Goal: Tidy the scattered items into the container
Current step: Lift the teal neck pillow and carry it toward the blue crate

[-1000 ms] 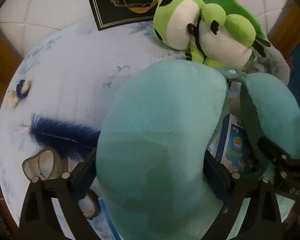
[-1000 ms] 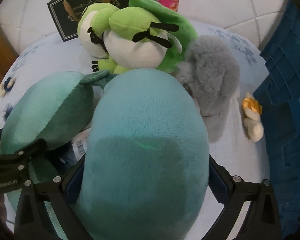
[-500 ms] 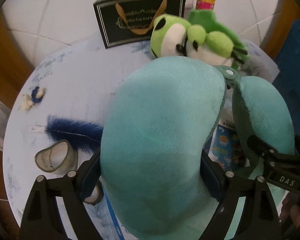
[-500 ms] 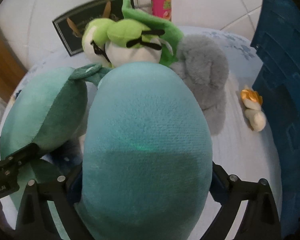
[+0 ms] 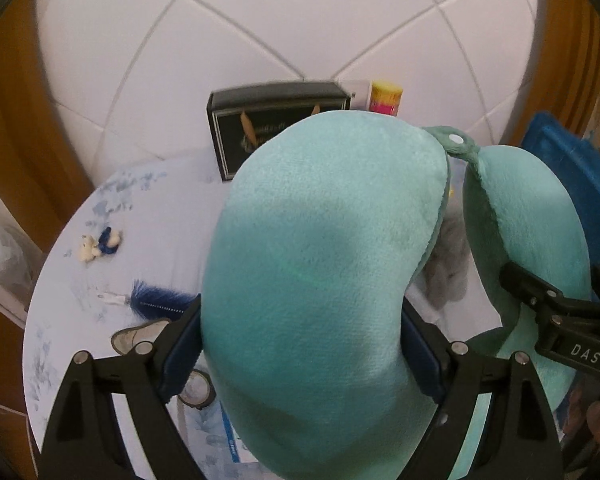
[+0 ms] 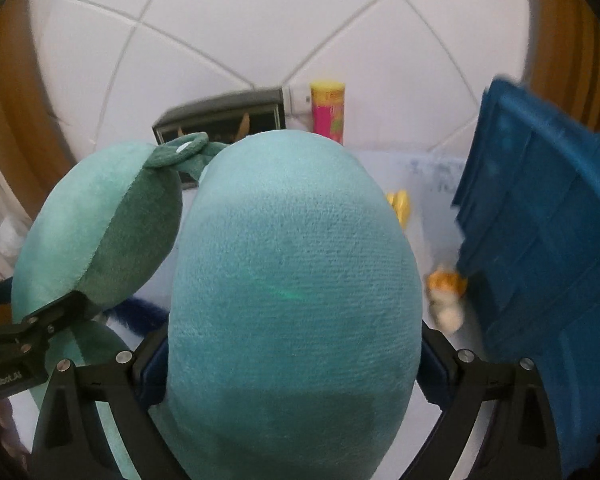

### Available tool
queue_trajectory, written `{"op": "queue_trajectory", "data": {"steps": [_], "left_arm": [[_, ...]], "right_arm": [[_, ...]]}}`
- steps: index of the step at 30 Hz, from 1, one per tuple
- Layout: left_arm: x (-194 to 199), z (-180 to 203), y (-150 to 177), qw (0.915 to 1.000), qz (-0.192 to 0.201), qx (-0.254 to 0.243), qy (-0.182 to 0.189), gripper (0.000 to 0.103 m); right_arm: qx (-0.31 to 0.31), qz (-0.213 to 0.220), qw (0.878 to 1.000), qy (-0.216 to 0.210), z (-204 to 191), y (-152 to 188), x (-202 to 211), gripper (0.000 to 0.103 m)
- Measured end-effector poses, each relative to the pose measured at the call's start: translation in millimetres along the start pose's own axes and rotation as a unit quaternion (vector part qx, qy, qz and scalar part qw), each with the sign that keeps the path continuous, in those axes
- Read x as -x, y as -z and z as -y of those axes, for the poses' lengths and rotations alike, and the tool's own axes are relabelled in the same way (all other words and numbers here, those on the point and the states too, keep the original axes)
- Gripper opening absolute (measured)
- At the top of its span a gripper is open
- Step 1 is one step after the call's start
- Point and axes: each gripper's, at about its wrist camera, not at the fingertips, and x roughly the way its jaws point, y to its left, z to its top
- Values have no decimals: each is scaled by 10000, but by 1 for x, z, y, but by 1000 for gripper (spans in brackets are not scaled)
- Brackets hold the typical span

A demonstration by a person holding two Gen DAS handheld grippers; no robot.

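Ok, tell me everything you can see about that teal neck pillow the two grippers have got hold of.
The neck pillow is a plump U-shaped cushion in soft teal plush, with darker green panels on its inner faces. Its two arms point away from the cameras, their tips joined by a green strap with a white snap. The left gripper clamps one arm and the right gripper the other, pads pressed into the plush. It hangs above the round table.

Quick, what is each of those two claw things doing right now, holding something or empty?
Left gripper: closed on one arm of the teal neck pillow.
Right gripper: closed on the pillow's other arm.
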Motion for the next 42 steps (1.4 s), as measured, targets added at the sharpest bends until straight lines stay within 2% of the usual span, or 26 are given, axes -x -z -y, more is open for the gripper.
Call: {"op": "queue_trajectory", "data": {"steps": [8, 11, 16, 22, 31, 37, 41, 42], "left_arm": [[52, 27, -31, 9990, 414, -101, 127, 89], [71, 46, -50, 9977, 547, -270, 294, 89], [94, 94, -84, 9952, 510, -526, 645, 89], [114, 179, -125, 9913, 438, -727, 1002, 89], [143, 354, -162, 9851, 568, -831, 1392, 89], [131, 448, -153, 9860, 225, -912, 1381, 89], [120, 478, -139, 9880, -221, -938, 1206, 90], [117, 481, -136, 9884, -345, -942, 1139, 91]], "right_arm": [[18, 402, 9992, 29, 21, -35, 61, 97], [-189, 583, 9980, 139, 38, -50, 90, 97], [-484, 708, 9957, 352, 77, -75, 136, 97], [-816, 732, 9917, 670, 157, -109, 188, 96], [-883, 858, 9866, 1066, 312, -138, 265, 96], [-839, 486, 9869, 1290, 406, -133, 281, 96], [-848, 111, 9899, 1126, 446, -115, 268, 97], [-852, 15, 9906, 1073, 454, -111, 264, 101]]}}
